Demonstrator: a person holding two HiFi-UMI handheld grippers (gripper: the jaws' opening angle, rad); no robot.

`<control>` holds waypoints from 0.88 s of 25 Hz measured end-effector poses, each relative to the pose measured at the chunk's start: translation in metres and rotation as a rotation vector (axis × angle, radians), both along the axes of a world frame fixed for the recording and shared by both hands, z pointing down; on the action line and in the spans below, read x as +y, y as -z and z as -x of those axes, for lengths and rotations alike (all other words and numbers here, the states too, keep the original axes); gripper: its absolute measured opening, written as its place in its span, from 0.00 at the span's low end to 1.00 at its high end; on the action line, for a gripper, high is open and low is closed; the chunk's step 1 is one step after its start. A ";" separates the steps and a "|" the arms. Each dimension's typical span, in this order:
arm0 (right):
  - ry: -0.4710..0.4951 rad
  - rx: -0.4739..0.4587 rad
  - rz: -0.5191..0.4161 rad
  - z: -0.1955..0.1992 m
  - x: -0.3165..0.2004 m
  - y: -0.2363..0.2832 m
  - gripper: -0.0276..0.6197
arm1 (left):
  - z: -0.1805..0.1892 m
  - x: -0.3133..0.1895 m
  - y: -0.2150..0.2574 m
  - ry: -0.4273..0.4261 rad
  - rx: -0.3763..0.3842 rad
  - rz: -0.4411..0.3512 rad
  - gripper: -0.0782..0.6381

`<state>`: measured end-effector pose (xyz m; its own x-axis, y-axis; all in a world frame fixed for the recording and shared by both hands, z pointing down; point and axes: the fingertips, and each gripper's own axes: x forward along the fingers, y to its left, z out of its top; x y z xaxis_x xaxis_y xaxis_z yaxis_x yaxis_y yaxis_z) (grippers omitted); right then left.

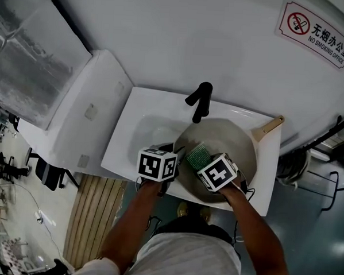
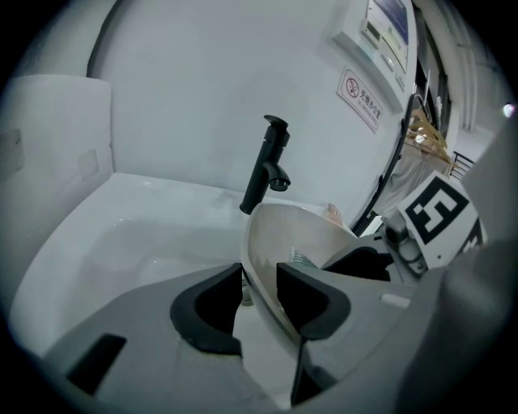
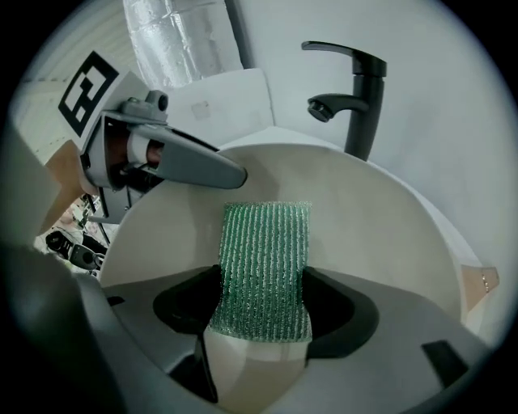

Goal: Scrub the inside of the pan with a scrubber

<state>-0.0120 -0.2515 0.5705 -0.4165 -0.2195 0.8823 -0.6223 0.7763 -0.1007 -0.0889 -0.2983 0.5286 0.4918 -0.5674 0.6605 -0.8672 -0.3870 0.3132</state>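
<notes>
A pale round pan (image 1: 232, 144) sits tilted in the white sink (image 1: 129, 134), its beige handle (image 1: 268, 127) pointing to the back right. My left gripper (image 1: 172, 151) is shut on the pan's near left rim (image 2: 257, 242), with one pad outside the wall and one inside. My right gripper (image 1: 209, 166) is shut on a green mesh scrubber (image 1: 198, 155). In the right gripper view the scrubber (image 3: 265, 259) stands up between the pads, over the pan's inner wall (image 3: 380, 234). The left gripper's finger (image 3: 190, 162) shows at the pan's far left rim.
A black faucet (image 1: 200, 101) rises at the back of the sink, just behind the pan. A white counter (image 1: 75, 120) lies to the left and a white wall with a no-smoking sign (image 1: 318, 32) lies behind. The person's arms reach in from below.
</notes>
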 end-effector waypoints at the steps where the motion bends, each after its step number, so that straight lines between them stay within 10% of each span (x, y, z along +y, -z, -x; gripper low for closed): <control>1: 0.020 -0.004 0.000 0.006 0.003 0.001 0.51 | 0.000 0.000 0.000 0.001 0.001 -0.001 0.31; 22: -0.156 0.111 0.007 -0.074 -0.023 -0.016 0.51 | 0.000 0.001 0.000 -0.007 -0.005 -0.004 0.31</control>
